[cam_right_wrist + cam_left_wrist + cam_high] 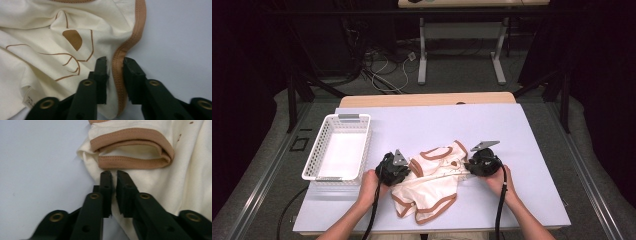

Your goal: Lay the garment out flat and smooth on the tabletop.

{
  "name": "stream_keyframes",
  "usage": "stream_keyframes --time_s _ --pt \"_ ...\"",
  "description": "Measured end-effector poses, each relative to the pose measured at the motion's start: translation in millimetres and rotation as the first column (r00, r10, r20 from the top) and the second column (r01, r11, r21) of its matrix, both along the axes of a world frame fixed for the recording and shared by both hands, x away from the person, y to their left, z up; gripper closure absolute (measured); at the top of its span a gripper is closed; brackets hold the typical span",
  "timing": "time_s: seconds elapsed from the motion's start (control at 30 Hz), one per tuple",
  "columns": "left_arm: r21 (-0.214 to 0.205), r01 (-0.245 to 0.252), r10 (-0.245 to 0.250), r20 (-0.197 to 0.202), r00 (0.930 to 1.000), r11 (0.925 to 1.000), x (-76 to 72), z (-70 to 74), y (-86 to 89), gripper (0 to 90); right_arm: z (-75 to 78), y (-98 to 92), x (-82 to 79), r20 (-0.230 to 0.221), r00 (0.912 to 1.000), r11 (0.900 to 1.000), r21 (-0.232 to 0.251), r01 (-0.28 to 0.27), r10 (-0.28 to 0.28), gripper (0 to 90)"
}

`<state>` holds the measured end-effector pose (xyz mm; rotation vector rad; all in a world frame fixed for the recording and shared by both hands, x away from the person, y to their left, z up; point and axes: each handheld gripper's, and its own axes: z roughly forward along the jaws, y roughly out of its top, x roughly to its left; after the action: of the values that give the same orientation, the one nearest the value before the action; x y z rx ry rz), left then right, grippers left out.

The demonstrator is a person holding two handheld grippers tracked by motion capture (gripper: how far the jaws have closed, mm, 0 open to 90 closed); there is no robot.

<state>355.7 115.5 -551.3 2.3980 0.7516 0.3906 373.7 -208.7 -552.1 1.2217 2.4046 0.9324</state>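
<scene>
Left gripper (113, 173) is clamped on the cream garment's (434, 185) edge. Right gripper (115, 61) straddles its brown hem (130, 42), jaws slightly apart.

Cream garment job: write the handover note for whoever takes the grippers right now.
Left gripper: shut on the cream garment at its left edge, below a brown-trimmed opening.
Right gripper: jaws straddle the brown-trimmed hem on the garment's right side, a gap visible, grip not firm.
Garment lies crumpled on the table; white basket stands empty to its left.
Done: both edges reached.
Left: probably spread or fold, then basket.
</scene>
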Motion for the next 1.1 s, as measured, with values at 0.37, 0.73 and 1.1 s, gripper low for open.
stream_keyframes --time_s 0.37,0.73,1.1 --pt "0.006 0.0 0.0 -0.022 0.9998 1.0 -7.4 3.2 7.0 90.0 3.5 0.7 -2.2 0.014 0.9997 0.9993 -0.032 -0.018 0.018 85.4" --pt "-0.003 -0.006 0.006 -0.097 0.9952 1.0 -26.4 8.3 20.6 89.7 3.6 11.3 -8.4 0.005 0.996 0.9939 -0.065 -0.089 0.089 85.5" --pt "-0.021 -0.038 0.035 -0.121 0.9921 0.9991 -28.7 7.2 24.0 79.3 7.4 14.3 -10.5 -0.045 0.9931 0.9894 -0.092 -0.112 0.108 85.6"
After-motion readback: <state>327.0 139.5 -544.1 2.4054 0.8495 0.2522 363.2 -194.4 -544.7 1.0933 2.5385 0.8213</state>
